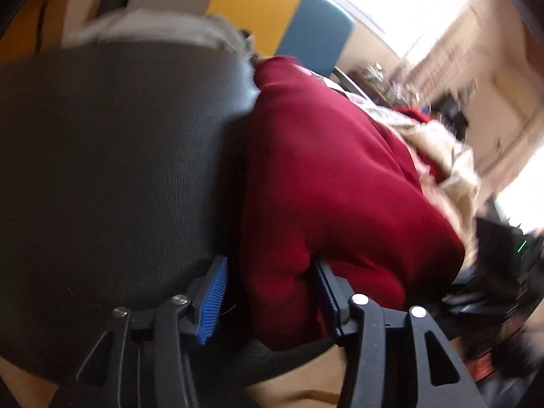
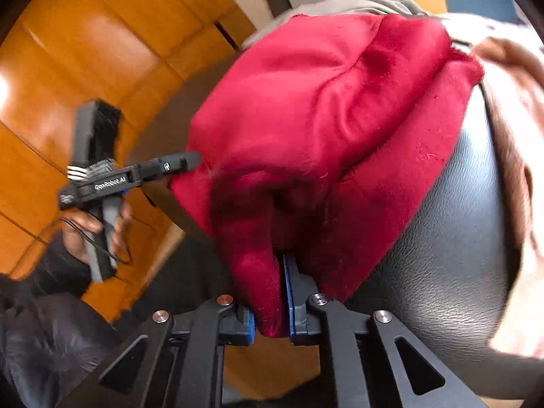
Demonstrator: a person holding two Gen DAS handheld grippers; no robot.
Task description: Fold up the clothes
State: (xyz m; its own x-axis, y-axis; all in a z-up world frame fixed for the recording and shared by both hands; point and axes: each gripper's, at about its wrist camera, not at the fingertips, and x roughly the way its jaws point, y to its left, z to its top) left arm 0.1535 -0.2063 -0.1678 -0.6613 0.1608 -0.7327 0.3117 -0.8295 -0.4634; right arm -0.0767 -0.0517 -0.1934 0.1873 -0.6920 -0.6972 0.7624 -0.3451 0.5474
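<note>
Fabric pinched, fold pending: the right gripper [image 2: 270, 309] has its jaws clamped on a bunched edge of the red garment [image 2: 323, 108], which lies heaped on a black leather seat [image 2: 452, 238]. The left gripper [image 1: 268, 301] stands with jaws apart, a lobe of the same cloth between them but seemingly unpressed, though blur clouds that view. This looks like the grasping step; next, the left must close on its edge so both can lift and spread the garment.

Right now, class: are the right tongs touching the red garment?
Touching. The right wrist view shows the right tongs pinched shut on a fold of the red garment.
</note>
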